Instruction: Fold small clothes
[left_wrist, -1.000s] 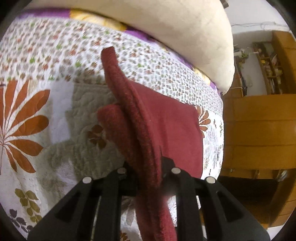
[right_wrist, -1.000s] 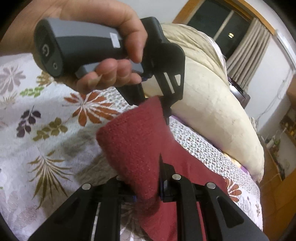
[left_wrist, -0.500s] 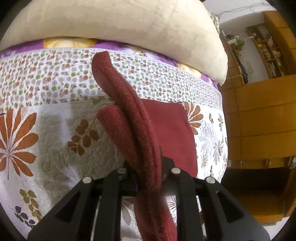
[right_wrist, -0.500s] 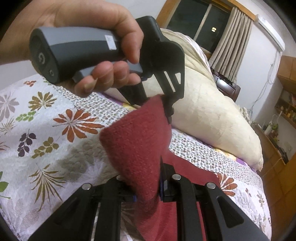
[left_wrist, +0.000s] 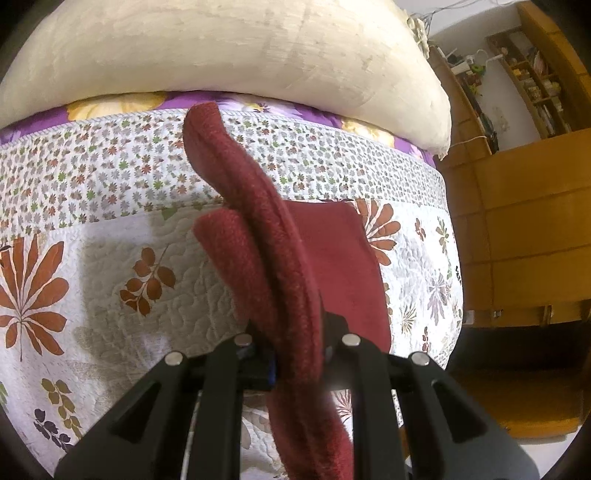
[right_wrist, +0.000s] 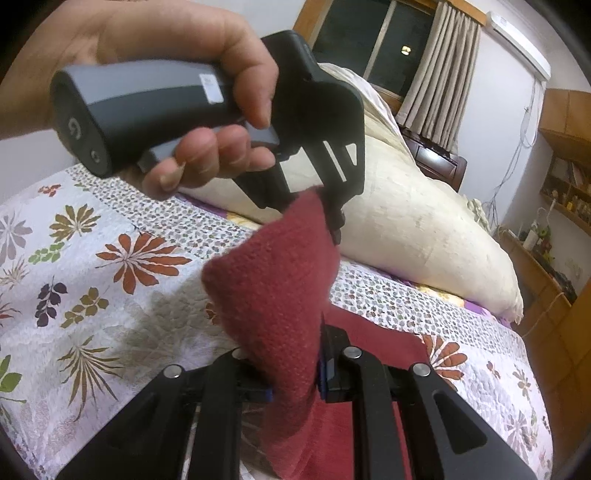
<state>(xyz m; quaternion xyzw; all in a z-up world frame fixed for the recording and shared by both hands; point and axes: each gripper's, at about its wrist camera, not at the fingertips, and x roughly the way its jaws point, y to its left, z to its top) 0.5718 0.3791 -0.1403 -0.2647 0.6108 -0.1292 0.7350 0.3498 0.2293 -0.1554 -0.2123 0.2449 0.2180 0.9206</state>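
Counting one dark red cloth (left_wrist: 280, 280), two grippers, one hand (right_wrist: 207, 96), one cream duvet (left_wrist: 229, 48). Hanging lifted above floral quilt (left_wrist: 110, 266), far end lying flat on it. Left gripper (left_wrist: 295, 354) pinching cloth edge, jaws clamped tight on it. Right gripper (right_wrist: 295, 373) clamping another part, jaws squeezing fabric too. Running lengthwise away from left camera toward duvet, raised fold curling left at tip. Lower cloth dropping out of frame, so full shape staying hard to make out.
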